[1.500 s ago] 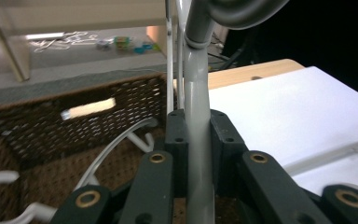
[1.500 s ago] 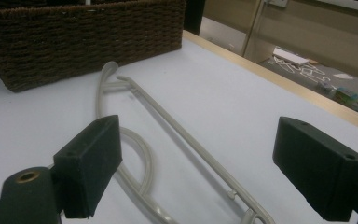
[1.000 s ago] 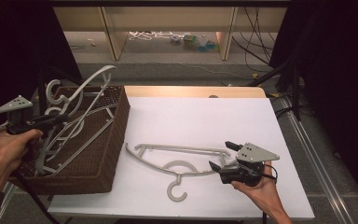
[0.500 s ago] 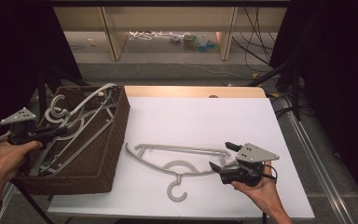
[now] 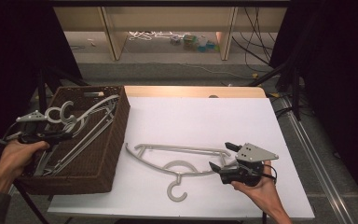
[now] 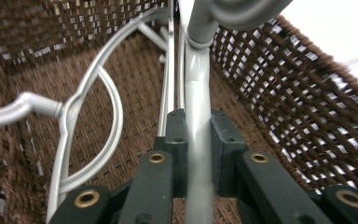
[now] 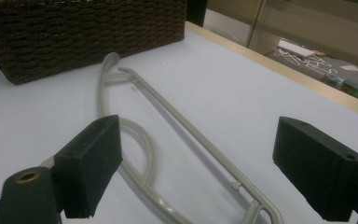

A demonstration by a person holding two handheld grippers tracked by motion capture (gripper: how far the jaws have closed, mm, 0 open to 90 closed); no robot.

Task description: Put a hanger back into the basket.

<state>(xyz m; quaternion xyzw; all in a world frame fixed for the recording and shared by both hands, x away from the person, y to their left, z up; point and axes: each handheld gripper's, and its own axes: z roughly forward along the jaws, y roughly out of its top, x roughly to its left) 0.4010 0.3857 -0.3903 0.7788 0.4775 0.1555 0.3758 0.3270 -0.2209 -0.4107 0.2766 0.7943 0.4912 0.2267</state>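
White table [image 5: 205,121], wooden edge, dark surroundings

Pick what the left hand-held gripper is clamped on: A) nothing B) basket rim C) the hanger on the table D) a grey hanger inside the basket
D: the left hand-held gripper has its pads pressed on a grey hanger bar inside the wicker basket.

The white table [image 5: 205,116] carries 2 things: a brown wicker basket [image 5: 107,154] along its left edge, and 1 grey hanger [image 5: 177,161] lying flat near the front edge, just beside the basket.
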